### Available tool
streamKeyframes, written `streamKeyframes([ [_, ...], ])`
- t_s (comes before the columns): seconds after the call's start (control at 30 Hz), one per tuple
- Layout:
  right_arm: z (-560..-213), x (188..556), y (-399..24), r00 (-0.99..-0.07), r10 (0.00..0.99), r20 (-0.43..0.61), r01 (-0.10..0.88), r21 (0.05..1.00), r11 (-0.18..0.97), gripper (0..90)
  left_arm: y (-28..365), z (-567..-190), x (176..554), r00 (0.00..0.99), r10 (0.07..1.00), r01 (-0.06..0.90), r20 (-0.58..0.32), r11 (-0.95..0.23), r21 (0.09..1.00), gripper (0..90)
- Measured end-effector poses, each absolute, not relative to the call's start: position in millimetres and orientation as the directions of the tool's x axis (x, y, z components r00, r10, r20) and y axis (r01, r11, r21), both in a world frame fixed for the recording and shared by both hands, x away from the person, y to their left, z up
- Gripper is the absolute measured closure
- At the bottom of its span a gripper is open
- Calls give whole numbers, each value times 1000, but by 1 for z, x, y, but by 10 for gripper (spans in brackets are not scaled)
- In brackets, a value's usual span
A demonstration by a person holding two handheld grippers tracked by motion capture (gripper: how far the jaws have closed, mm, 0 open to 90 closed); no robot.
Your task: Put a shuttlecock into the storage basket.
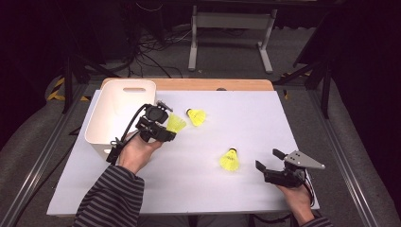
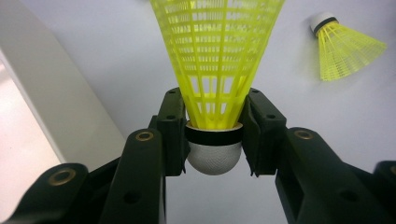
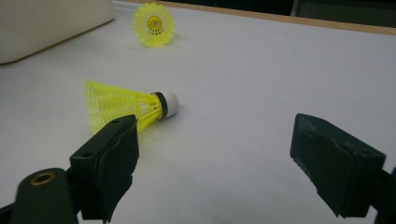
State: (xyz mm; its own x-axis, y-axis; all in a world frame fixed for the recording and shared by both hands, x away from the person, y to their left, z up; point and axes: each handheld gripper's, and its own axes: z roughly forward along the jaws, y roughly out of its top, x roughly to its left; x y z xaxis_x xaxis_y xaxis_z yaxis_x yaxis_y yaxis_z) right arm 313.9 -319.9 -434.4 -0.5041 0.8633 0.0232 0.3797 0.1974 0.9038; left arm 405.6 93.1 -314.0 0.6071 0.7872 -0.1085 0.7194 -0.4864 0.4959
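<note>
Dark room, grey floor (image 1: pixel 227 52).

**Bin far left, shuttlecocks spread across the desk**

On the desk (image 1: pixel 198 189), the bin (image 1: pixel 106 118) sits far left. Just right of it, a held shuttlecock (image 1: pixel 176 124); another shuttlecock (image 1: pixel 196 117) lies beside that, slightly farther. A third shuttlecock (image 1: pixel 230 160) lies nearer, right of centre.

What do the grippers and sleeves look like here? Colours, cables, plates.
Both grippers are black, with blocky two-jaw fingers and brass-coloured rivets at the joints. The left gripper trails a black cable looping back past the hand. The right gripper carries a grey three-cornered plate on top. The left sleeve is striped dark grey and black.
</note>
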Motion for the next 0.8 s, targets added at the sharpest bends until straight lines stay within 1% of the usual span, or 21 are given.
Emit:
streamKeyframes([
  [0.47, -435, 314, -320, -503, 864, 24, 381, 904, 197, 162, 107, -305, 413, 594, 795, 732, -124, -470, 494, 646],
  [0.7, -435, 314, -320, -502, 865, 24, 382, 903, 197, 162, 110, -300, 415, 588, 801, 731, -115, -466, 498, 646],
  [0.8, -435, 314, -320, -503, 864, 21, 380, 903, 199, 161, 111, -298, 415, 582, 808, 730, -92, -469, 497, 645],
])
